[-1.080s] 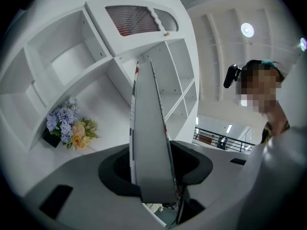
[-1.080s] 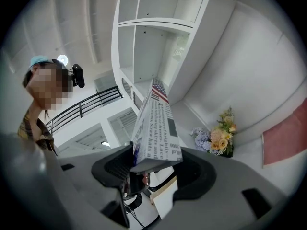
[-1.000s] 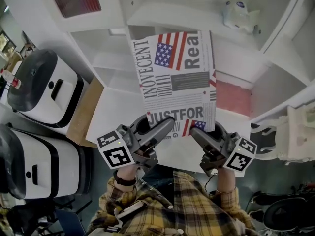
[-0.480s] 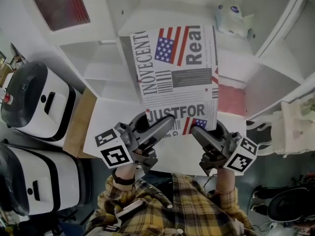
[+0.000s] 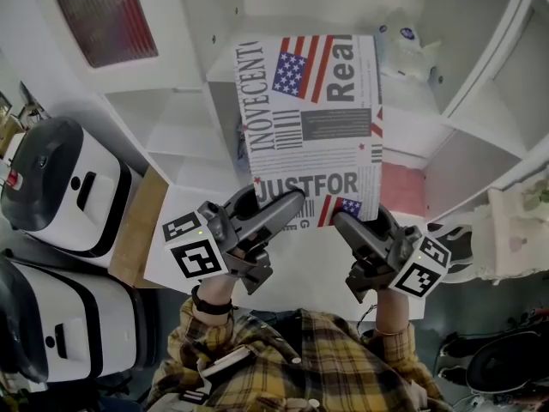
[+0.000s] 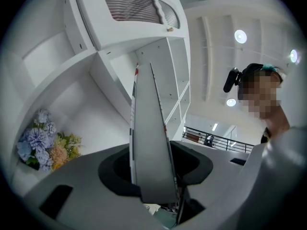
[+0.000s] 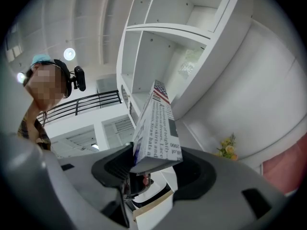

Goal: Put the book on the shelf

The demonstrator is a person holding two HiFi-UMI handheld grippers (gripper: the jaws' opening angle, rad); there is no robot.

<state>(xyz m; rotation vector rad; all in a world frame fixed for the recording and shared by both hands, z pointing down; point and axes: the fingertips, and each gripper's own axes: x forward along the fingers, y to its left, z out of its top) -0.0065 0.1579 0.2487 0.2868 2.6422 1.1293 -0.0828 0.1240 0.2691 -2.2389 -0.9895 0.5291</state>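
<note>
A book (image 5: 313, 136) with a newspaper-print cover and a US flag is held up in front of the white shelf (image 5: 171, 110), its cover facing the head view. My left gripper (image 5: 287, 209) is shut on the book's lower left corner. My right gripper (image 5: 347, 223) is shut on its lower right corner. In the left gripper view the book (image 6: 151, 143) stands edge-on between the jaws of the left gripper (image 6: 156, 176). The right gripper view shows the printed edge of the book (image 7: 156, 128) clamped in the right gripper (image 7: 153, 169).
A white toy figure (image 5: 410, 45) sits in a shelf compartment at the upper right. A red panel (image 5: 103, 15) fills one at the upper left, and a pink one (image 5: 401, 187) lies right of the book. Two white and dark appliances (image 5: 64, 187) stand at the left. Flowers (image 6: 43, 143) sit in a shelf nook.
The head view has shifted a little, so the book sits slightly higher in the picture. Both grippers keep the same hold on the book.
</note>
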